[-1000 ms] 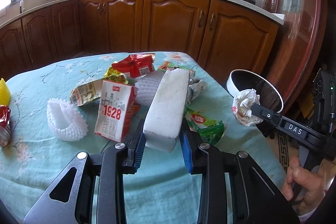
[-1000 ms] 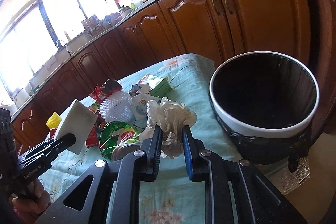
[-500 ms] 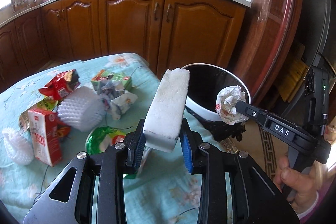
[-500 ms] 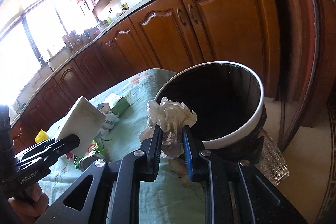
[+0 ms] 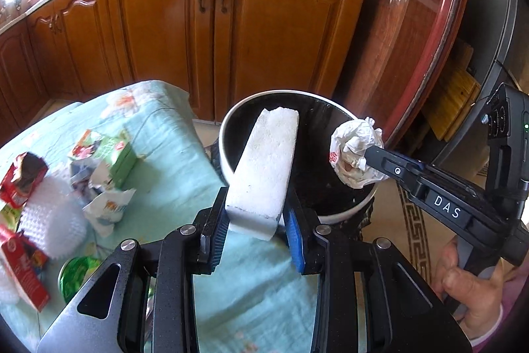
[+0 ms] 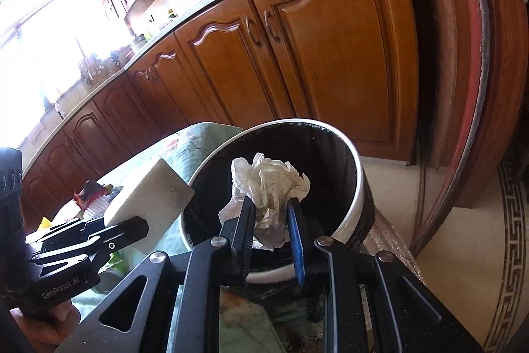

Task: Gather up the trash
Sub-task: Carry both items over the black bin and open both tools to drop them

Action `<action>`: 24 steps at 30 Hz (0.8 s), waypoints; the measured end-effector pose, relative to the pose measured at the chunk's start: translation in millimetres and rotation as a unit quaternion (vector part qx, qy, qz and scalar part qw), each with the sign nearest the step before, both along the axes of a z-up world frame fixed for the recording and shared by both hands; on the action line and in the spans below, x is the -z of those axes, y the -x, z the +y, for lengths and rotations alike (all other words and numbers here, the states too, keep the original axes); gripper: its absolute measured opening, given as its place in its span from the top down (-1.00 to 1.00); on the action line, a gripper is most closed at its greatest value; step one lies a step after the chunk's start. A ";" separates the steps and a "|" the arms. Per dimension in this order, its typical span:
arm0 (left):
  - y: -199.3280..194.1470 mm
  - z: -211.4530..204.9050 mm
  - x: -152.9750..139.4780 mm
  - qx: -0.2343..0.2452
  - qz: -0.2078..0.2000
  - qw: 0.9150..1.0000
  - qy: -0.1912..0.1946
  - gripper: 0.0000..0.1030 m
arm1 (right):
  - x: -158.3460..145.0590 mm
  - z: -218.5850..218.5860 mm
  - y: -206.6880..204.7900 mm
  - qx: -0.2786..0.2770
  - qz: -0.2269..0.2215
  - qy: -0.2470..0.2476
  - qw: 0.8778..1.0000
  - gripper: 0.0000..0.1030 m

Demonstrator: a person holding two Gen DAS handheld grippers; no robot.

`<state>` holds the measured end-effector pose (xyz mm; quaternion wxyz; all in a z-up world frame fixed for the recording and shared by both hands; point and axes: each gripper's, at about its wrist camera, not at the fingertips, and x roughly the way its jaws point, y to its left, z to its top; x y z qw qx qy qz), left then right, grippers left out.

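My left gripper is shut on a white foam block, whose far end reaches over the rim of the bin, a round white-rimmed bin with a black liner beside the table's right end. My right gripper is shut on a crumpled white paper wad, held over the bin's dark opening. In the left wrist view the right gripper comes in from the right with the paper wad. The right wrist view shows the left gripper holding the foam block at the bin's left rim.
A table under a teal flowered cloth carries several more pieces: a green carton, a white foam net, red wrappers, a green lid. Wooden cabinets stand behind. A hand grips the right tool.
Both grippers have swung right, off the littered table to the bin. The foam block and the paper wad now hang over the bin's opening. Both grips are unchanged.
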<state>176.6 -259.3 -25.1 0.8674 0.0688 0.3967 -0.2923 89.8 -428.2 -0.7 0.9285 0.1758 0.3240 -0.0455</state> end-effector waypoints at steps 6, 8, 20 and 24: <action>-24.9 -32.3 5.4 0.015 0.026 0.999 -0.019 0.41 | 3.1 -13.3 -21.1 0.002 0.023 0.015 1.000 0.61; -30.6 -39.2 7.6 0.018 0.031 0.999 -0.025 0.40 | 4.7 -17.2 -27.6 0.001 0.030 0.020 0.999 0.59; -38.7 -35.8 12.8 -0.002 0.041 0.999 -0.020 -0.36 | 11.0 -26.1 -31.9 -0.001 0.032 -0.004 0.999 0.07; -27.6 -5.8 9.6 -0.018 0.033 0.999 0.014 -0.43 | 5.1 -19.2 -20.8 -0.001 0.009 -0.016 1.000 -0.41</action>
